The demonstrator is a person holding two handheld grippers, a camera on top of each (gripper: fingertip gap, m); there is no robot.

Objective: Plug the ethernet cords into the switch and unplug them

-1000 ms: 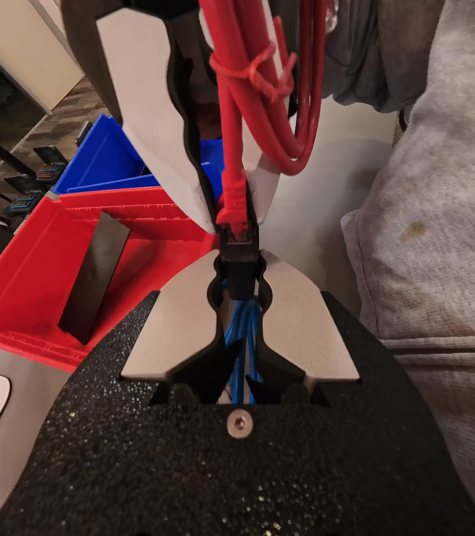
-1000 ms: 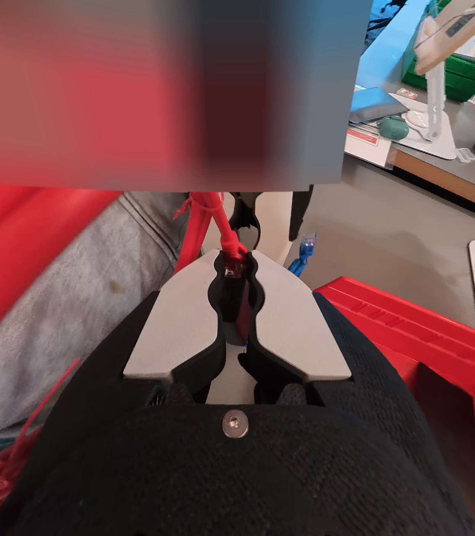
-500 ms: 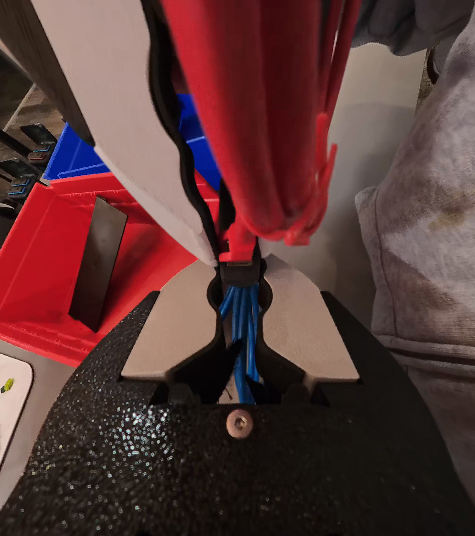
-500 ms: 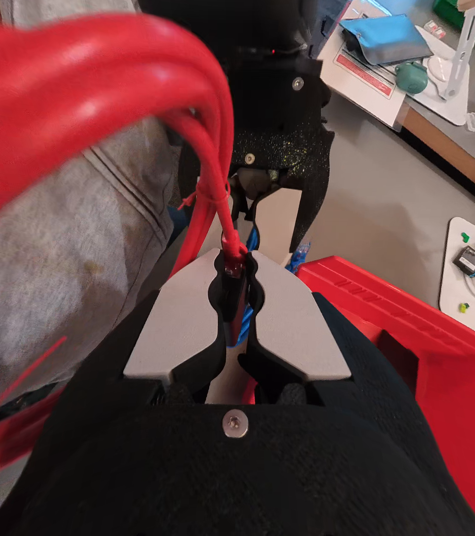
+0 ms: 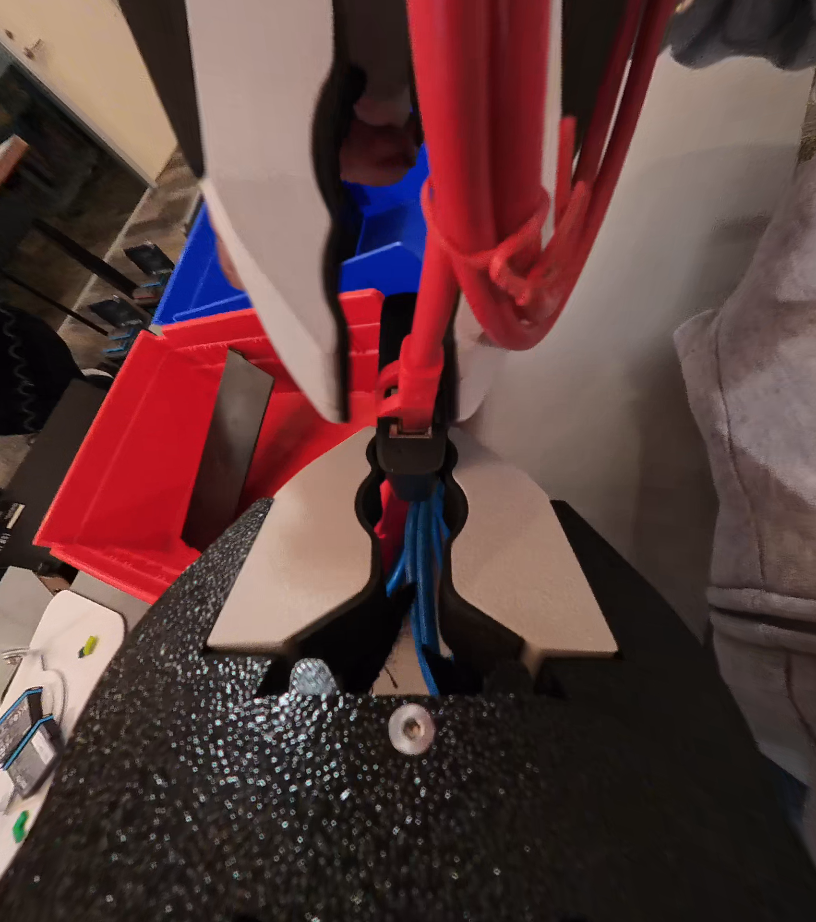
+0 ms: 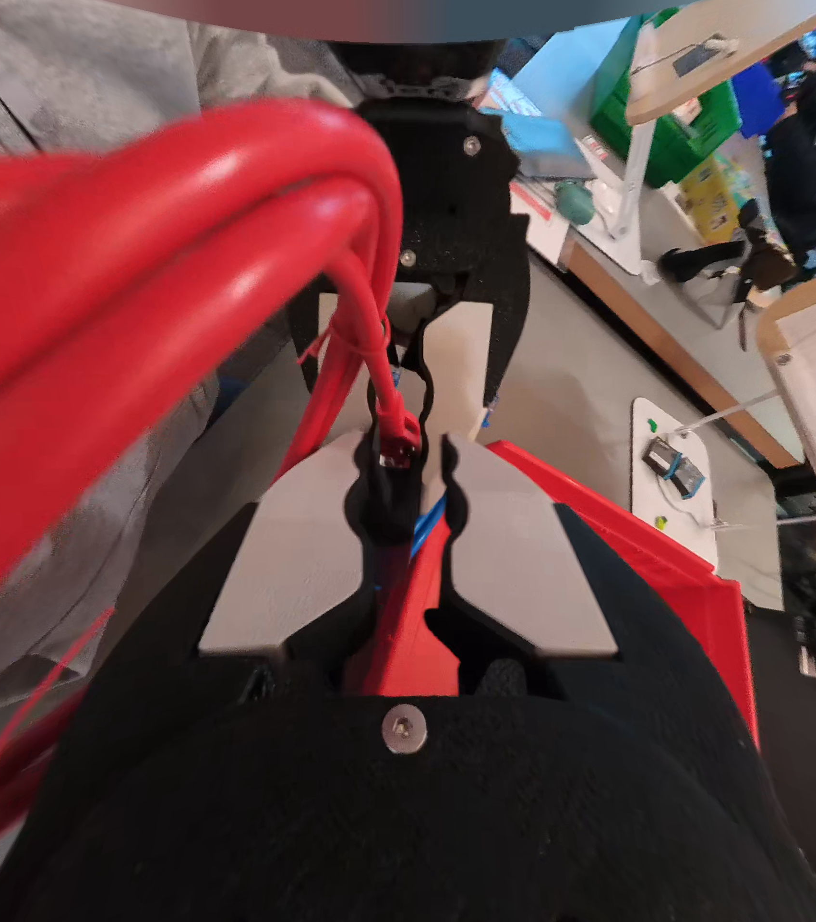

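Red plastic bin (image 5: 146, 449) walls crowd the low left of the left wrist view, with a blue plastic bin (image 5: 196, 279) just behind; bare pale tabletop (image 5: 620, 349) stays open to the right, as far as the grey sleeve (image 5: 795, 449) of a person. Inside the red bin, a flat black panel (image 5: 231, 439) leans against a wall; what the blue bin holds is hidden. The left gripper (image 5: 411, 451) is closed on a small black coupler-like switch body (image 5: 408, 451), both pads pressing its sides, with blue ethernet cords (image 5: 423, 559) trailing back between the fingers. A red ethernet plug (image 5: 413, 394) sits in the switch's front port, its bundled red cord (image 5: 496, 224) looping upward. The right gripper (image 6: 423, 449) stands parted around the same black piece: its left pad lies beside it, while its right fingertip (image 6: 451, 449) stands clear. Only the right wrist view shows the cluttered side desk (image 6: 645, 259) and the white tray (image 6: 670, 479) carrying small blue-edged packs.
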